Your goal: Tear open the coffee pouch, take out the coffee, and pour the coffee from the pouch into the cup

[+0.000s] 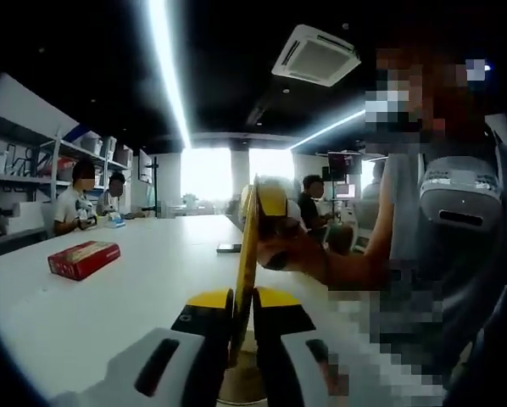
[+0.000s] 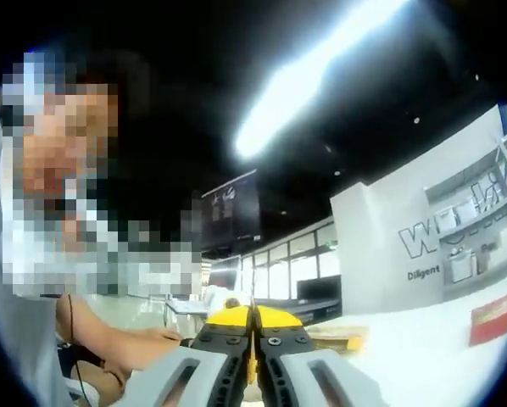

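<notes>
In the left gripper view, we see the left hand-held gripper (image 1: 242,307) with its jaws closed on a yellow pouch (image 1: 252,246), which stands edge-on above the white tabletop (image 1: 152,263). The right hand-held gripper (image 1: 275,222) grips the pouch's upper part. Below the jaws sits a round object, possibly the cup (image 1: 241,381); we cannot tell. A red box (image 1: 83,258) lies well apart on the tabletop. In the right gripper view, the jaws pinch the pouch's thin edge (image 2: 252,360).
</notes>
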`<state>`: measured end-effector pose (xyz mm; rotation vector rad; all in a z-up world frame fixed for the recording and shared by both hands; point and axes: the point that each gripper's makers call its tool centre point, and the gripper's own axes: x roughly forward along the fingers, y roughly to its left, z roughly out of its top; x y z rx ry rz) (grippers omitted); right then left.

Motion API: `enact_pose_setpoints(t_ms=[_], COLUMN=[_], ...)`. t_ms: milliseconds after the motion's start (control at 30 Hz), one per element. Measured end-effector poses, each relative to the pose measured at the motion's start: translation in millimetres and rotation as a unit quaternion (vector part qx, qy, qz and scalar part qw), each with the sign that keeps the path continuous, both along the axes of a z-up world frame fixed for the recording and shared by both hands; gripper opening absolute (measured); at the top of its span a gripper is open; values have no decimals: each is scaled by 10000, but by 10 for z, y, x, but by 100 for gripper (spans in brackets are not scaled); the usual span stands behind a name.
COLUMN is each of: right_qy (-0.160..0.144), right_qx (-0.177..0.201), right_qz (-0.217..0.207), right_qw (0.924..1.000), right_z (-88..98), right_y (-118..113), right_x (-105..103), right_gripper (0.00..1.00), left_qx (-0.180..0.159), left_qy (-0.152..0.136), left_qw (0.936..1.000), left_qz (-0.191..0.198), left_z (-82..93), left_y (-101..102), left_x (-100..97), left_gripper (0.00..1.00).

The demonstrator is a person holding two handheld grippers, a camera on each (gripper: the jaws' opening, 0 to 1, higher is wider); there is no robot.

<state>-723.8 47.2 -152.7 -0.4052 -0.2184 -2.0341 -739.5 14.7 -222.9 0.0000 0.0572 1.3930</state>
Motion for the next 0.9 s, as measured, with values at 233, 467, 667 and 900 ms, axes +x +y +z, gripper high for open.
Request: enact_pose_setpoints(t_ms=[233,467,667,900], right_qy=[-29,-18,-28,-72], right_qx=[12,-81,-25,-71], right_qz=[12,62,71,99], right_qw=[10000,9999,10000,9999], right_z=[-38,0,-34,-57], right_y=[-46,-66,-101,-97], right_x=[1,11,8,6], right_gripper=[2,2,2,2], left_qx=[-91,22,71,-25], left_qy=[222,-2,177,-123], left_qw=[9997,10000,9998,9998], left_qz=[45,52,31,-150], left_z=[-6,36,51,34], left_y=[-29,-17,17,-7], left_x=[13,14,66,118], left_gripper=[2,8,3,3])
